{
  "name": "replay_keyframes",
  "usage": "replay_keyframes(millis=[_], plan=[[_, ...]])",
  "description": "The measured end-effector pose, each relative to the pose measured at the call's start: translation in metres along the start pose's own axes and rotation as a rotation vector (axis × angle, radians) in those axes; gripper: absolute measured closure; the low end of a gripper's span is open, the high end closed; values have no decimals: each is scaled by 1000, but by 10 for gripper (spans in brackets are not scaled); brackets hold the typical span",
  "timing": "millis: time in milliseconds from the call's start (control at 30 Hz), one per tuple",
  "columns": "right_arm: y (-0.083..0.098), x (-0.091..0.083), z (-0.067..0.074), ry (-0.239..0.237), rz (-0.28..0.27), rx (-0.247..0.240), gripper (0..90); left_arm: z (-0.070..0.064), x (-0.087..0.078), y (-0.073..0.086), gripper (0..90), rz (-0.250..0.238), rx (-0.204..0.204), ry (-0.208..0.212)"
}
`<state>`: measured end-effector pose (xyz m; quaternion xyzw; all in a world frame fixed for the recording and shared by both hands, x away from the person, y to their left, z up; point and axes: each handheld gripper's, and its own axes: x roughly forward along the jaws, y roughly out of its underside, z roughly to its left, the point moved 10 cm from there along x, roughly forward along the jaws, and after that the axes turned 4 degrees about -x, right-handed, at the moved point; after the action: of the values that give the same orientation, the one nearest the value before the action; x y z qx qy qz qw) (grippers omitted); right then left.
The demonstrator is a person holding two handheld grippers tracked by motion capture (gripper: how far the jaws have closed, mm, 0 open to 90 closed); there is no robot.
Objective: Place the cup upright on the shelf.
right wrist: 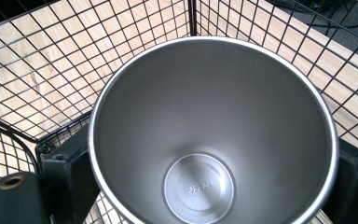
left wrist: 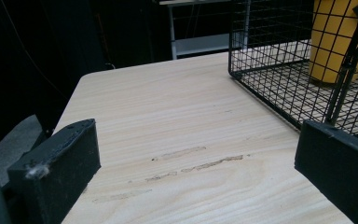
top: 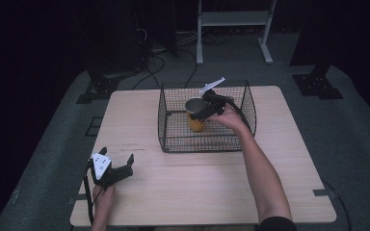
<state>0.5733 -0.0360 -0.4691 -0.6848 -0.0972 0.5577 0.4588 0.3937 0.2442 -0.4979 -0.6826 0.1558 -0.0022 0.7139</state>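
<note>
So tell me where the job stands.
Done: the yellow steel-lined cup is inside the black wire basket. In hand: the right tool grips the cup, upright. Left: letting go, apparently; the left tool rests open on the wooden table.

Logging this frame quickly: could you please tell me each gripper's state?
Left gripper: open, holding nothing, low over the table.
Right gripper: shut on the yellow cup inside the wire basket.
</note>
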Motion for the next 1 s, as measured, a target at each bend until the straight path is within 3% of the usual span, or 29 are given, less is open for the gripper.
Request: replay_keyframes(millis=[1000], plan=[[4,-7,3,21,-24,-2,92,-1,0,0,0,0,7,-2]])
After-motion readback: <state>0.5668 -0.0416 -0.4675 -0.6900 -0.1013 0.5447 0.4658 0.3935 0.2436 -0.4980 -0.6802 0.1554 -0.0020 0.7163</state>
